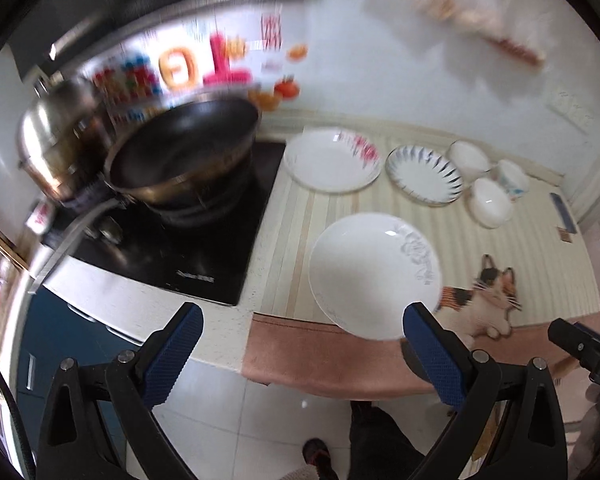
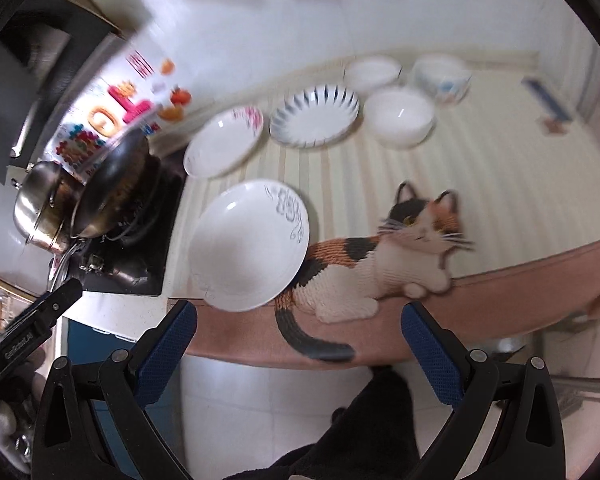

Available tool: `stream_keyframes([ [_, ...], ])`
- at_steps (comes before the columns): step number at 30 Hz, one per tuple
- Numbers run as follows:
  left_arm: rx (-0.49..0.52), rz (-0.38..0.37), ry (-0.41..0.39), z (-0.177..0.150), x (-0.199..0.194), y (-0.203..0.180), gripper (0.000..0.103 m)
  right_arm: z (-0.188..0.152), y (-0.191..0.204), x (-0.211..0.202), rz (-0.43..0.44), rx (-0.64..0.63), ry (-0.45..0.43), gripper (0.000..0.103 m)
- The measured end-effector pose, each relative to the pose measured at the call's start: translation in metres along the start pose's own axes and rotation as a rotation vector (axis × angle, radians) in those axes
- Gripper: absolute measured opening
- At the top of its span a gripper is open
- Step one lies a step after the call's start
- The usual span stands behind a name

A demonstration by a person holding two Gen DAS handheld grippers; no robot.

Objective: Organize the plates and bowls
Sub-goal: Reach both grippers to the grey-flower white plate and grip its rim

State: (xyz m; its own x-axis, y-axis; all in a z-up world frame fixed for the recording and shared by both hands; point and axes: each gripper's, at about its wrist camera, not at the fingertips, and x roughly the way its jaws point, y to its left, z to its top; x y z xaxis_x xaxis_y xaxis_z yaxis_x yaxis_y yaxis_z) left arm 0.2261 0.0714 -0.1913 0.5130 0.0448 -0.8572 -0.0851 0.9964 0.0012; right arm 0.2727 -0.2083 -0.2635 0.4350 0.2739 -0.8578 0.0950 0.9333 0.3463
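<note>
White plate (image 2: 248, 246) with grey floral motif, blue-rayed plate (image 2: 314, 116), pink-flowered plate (image 2: 222, 142), calico-cat striped cream mat (image 2: 500, 184).

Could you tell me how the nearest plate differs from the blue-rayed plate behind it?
The nearest plate carries one grey flower at one side; the blue-rayed plate has dark blue strokes around its rim. The nearest plate overhangs the counter edge; the blue-rayed plate lies farther back. Both are white, round, empty.

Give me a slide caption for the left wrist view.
Open left gripper approaches a grey-flowered plate on the striped mat.
</note>
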Motion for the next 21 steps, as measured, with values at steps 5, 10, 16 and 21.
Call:
stream_keyframes([
  [5,-0.132,-0.030,0.150,0.017,0.082,0.008,0.088,0.043,-0.019,0.094,0.067,-0.004,0.108,0.101],
  [10,-0.213,-0.036,0.298,0.024,0.160,0.004,0.073,0.071,-0.026,0.171,0.099,-0.016,0.229,0.088],
  [16,-0.218,-0.056,0.397,0.023,0.213,-0.009,0.043,0.080,-0.021,0.229,0.133,-0.056,0.346,0.058],
  [21,-0.187,-0.029,0.396,0.025,0.223,-0.020,0.037,0.078,-0.014,0.251,0.174,-0.110,0.391,0.017],
])
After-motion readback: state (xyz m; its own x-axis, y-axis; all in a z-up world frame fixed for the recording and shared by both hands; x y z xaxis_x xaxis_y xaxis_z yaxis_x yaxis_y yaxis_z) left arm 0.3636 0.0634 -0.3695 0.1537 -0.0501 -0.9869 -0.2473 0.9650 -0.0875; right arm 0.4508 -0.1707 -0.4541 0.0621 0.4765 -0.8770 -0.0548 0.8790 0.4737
